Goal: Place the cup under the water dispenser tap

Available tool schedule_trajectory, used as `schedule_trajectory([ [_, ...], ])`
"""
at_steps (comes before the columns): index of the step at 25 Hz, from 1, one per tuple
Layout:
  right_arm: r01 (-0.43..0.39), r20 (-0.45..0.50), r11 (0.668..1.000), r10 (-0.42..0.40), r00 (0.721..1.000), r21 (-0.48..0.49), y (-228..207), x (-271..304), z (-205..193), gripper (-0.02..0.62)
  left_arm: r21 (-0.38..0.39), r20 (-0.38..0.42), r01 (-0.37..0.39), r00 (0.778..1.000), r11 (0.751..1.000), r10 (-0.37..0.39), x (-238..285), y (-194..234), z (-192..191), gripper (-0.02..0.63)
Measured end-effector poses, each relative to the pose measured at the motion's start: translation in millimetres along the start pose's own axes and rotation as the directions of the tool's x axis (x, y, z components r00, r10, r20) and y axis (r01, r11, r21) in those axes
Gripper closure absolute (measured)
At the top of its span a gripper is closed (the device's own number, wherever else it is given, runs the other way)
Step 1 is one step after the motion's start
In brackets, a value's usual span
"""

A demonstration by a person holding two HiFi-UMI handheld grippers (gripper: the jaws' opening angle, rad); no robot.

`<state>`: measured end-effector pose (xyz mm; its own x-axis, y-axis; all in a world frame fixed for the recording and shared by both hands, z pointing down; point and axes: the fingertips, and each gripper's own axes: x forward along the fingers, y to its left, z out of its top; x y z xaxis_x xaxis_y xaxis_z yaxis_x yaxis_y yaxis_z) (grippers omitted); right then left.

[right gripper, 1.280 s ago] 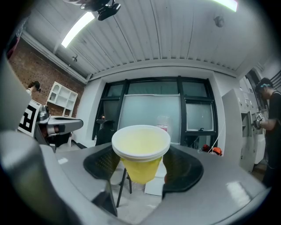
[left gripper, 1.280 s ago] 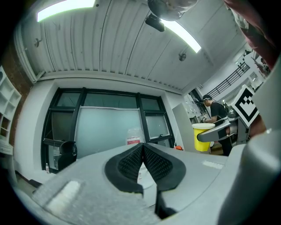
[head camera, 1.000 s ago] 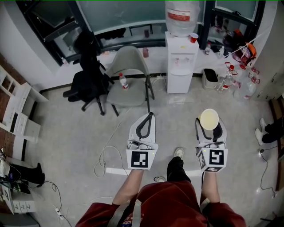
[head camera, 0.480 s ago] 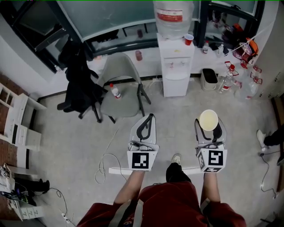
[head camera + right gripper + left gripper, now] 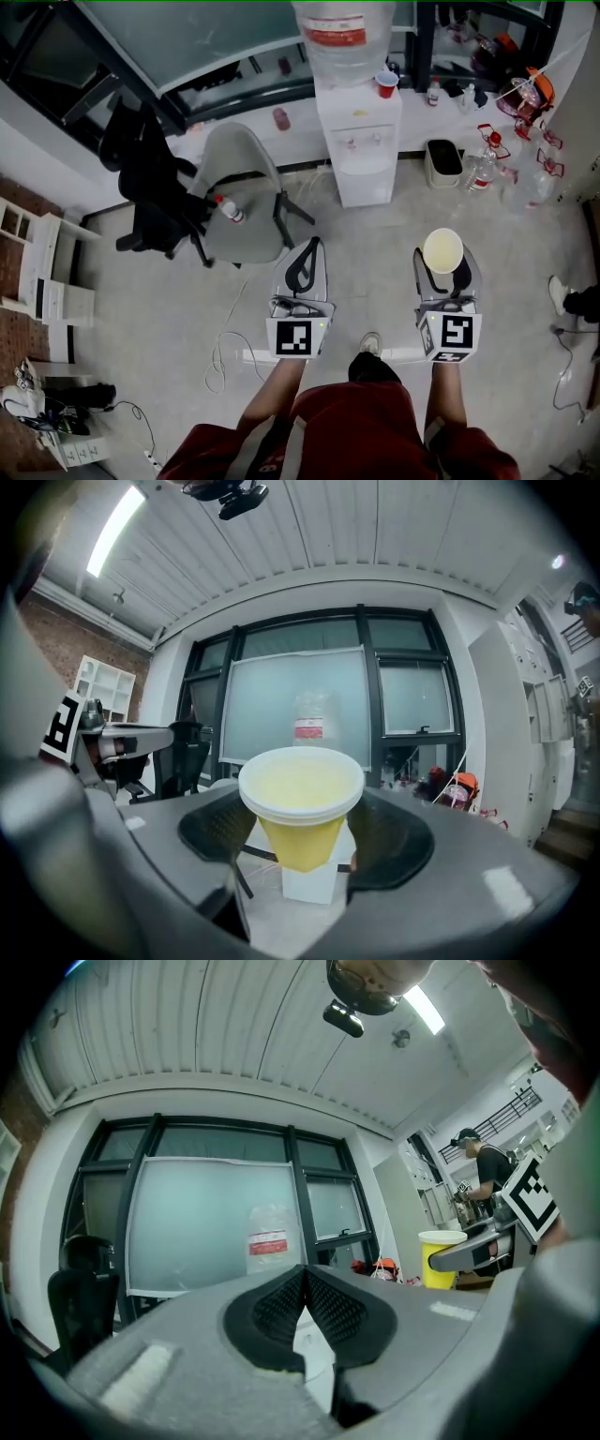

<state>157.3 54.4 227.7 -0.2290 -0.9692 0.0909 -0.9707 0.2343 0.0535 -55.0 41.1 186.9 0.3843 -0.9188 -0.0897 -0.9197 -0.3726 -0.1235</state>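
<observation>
Water dispenser [image 5: 359, 155]: against the window wall, well ahead across the floor. Left gripper [image 5: 315, 246]: jaws pressed together, empty. Right gripper [image 5: 443, 261]: jaws wide, clamped on the yellow cup [image 5: 301, 803], held upright with its mouth up, well short of the taps [image 5: 360, 141]. Recommended approach: carry the cup level, slow near the cabinet, and centre its rim beneath one tap before lowering.

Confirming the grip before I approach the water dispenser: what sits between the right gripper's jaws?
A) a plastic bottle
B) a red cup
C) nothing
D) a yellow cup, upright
D: in the right gripper view the yellow cup stands upright, mouth up, with the jaws of the right gripper closed on its sides.
</observation>
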Motion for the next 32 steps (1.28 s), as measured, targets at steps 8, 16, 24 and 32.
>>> schedule_trajectory([
  [8, -0.006, 0.009, 1.0, 0.006, 1.0, 0.013, -43.8, 40.3, -2.7, 0.295, 0.038, 0.012, 0.003, 1.0, 0.999, -0.004, 62.3, -11.6, -1.3, 0.606],
  [16, -0.005, -0.004, 0.999, 0.006, 1.0, 0.032, -57.6, 79.4, -16.7, 0.295, 0.037, 0.009, 0.013, 1.0, 0.999, -0.013, 103.4, -5.2, -15.4, 0.606],
  [24, 0.003, -0.058, 1.0, -0.001, 0.998, 0.028, -57.5, 140.9, -39.3, 0.295, 0.027, -0.002, 0.031, 1.0, 0.999, -0.031, 158.4, 20.8, -53.7, 0.606],
  [32, -0.018, -0.128, 0.999, 0.021, 0.992, 0.028, -51.3, 217.9, -76.7, 0.295, -0.024, -0.074, 0.056, 0.996, 0.998, -0.057, 221.7, 49.7, -120.9, 0.606],
])
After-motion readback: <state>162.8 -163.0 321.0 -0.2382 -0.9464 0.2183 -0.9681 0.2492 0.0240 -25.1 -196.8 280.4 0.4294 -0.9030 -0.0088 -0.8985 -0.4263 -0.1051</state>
